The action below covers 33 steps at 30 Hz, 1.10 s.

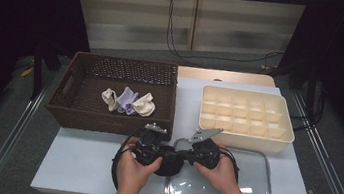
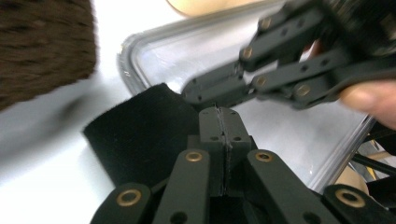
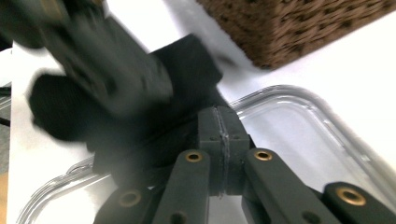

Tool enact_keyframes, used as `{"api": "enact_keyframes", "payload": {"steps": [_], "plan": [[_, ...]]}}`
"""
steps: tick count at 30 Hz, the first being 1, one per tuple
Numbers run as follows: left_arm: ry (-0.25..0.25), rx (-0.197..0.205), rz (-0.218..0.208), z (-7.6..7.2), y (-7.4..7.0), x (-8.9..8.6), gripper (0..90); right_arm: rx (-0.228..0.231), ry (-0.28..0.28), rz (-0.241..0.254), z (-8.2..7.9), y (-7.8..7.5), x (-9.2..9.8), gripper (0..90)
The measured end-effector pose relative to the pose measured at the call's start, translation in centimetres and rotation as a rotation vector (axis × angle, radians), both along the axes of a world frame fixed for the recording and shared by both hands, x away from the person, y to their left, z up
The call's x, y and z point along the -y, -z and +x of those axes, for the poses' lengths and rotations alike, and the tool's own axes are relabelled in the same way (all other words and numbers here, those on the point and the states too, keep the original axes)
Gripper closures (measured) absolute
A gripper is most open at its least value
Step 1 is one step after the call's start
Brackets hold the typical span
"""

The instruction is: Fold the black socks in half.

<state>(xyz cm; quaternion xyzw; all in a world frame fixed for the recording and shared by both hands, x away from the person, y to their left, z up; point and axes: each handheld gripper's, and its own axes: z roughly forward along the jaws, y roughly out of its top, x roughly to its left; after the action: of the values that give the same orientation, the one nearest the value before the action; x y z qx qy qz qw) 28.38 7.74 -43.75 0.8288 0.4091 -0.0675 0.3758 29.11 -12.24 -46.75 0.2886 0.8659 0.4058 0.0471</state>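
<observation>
A black cloth (image 1: pixel 170 163) hangs between my two grippers over the left rim of a clear tray (image 1: pixel 249 180). My left gripper (image 1: pixel 158 156) comes in from the left, its jaws pressed together on the cloth's edge. In the left gripper view the jaws (image 2: pixel 225 113) are shut, and the cloth (image 2: pixel 140 135) spreads to their left. My right gripper (image 1: pixel 183 157) pinches the cloth from the right. Its own view shows its jaws (image 3: pixel 219 112) shut, with the cloth (image 3: pixel 196 65) bunched beyond them. The two grippers' tips nearly touch.
A brown wicker basket (image 1: pixel 77 110) at the back left holds three pale rolled socks (image 1: pixel 129 102). A cream box with several compartments (image 1: pixel 246 114) stands at the back right. The clear tray lies at the front right, near the table's front edge.
</observation>
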Motion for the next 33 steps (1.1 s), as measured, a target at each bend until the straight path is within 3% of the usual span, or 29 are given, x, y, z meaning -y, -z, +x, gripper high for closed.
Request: {"api": "enact_keyframes", "payload": {"steps": [7, 12, 15, 18, 21, 26, 33], "plan": [[0.022, 0.018, 0.022, -0.2, 0.6, 1.0, 89.3, 0.033, 0.028, 0.015, 0.9, -2.0, 0.6, 83.4], [0.027, 0.026, 0.022, -0.3, 0.7, 1.2, 89.2, 0.044, 0.012, 0.032, 1.0, -2.9, -0.5, 79.3], [0.029, 0.026, 0.022, -0.3, 0.6, 1.0, 88.9, 0.039, -0.003, 0.025, 1.2, -2.6, -1.2, 79.4], [0.025, 0.025, 0.017, -0.2, 0.6, 0.6, 88.5, -0.021, -0.015, 0.05, 1.6, -1.7, -1.1, 80.2], [0.015, 0.021, 0.006, -0.1, 0.5, 0.3, 87.4, -0.045, -0.028, 0.064, 1.8, -1.2, -1.0, 88.5], [0.012, 0.021, 0.002, -0.1, 0.1, 0.1, 82.7, -0.033, -0.046, 0.038, 1.8, -1.1, -1.2, 90.0], [0.017, 0.032, 0.023, -0.2, 0.1, 0.0, 85.6, 0.001, -0.041, 0.004, 1.5, -1.6, -1.3, 90.0]]}}
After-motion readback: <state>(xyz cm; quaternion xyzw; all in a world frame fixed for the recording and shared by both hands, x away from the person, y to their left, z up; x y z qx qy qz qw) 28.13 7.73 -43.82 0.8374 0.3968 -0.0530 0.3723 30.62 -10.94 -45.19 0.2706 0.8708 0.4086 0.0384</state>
